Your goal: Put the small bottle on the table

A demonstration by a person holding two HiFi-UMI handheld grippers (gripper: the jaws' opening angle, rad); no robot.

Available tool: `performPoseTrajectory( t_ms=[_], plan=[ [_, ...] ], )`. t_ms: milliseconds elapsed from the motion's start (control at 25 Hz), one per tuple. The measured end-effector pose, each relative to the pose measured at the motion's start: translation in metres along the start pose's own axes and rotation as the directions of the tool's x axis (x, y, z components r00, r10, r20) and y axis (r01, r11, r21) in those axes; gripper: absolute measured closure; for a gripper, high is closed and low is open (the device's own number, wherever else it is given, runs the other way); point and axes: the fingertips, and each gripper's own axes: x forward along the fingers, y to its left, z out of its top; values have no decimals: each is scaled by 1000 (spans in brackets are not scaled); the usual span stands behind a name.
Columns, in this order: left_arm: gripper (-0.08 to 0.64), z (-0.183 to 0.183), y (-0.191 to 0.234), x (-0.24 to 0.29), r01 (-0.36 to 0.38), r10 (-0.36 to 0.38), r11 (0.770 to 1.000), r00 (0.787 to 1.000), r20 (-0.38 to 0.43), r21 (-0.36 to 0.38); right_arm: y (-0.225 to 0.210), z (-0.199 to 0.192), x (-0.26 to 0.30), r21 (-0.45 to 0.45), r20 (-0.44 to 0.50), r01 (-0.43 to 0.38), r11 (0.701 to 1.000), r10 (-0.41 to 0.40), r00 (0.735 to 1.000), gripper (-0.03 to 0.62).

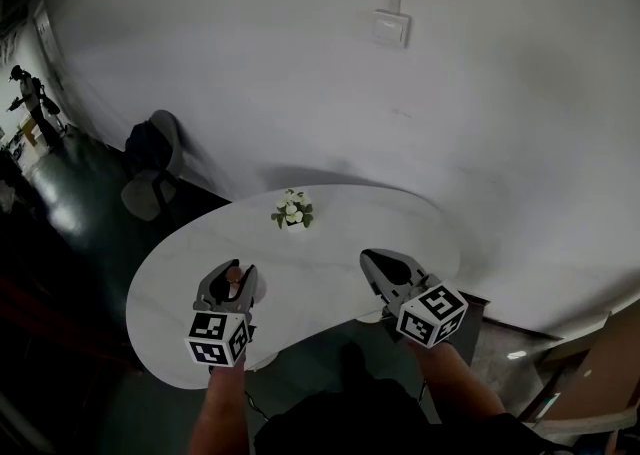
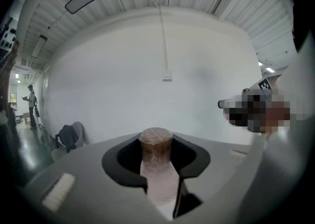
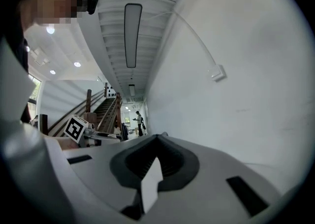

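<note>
Currently my left gripper grasps the small bottle over the near-left of the white table; my right gripper is clenched, jaws together.

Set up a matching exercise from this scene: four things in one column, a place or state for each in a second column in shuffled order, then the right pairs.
Things
1. small bottle
2. flower pot
3. right gripper
4. chair

Place or state
A. on the floor beyond the left end of the table
B. shut, nothing between its jaws
C. held between the jaws of the left gripper
D. standing on the table near its far edge

Pairs: 1-C, 2-D, 3-B, 4-A
</note>
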Motion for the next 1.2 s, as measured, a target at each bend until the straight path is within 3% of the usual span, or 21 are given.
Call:
performPoseTrajectory(
  t_ms=[320, 640, 920, 1200],
  plan=[
    [422, 6, 12, 77, -53, 52, 998, 998, -28, -30, -61, -14, 65, -5, -69, -120, 993, 119, 990, 591],
    [422, 24, 23, 111, -120, 120, 992, 993, -24, -26, -104, -10, 109, 7, -86, -199, 980, 199, 976, 591],
    [422, 35, 51, 96, -171, 172, 984, 985, 14, -47, -79, -2, 140, -19, -91, -274, 962, 271, 958, 591],
    [422, 14, 88, 59, -180, 182, 981, 983, 11, -77, -29, -10, 170, -14, -121, -294, 956, 290, 949, 591]
  ],
)
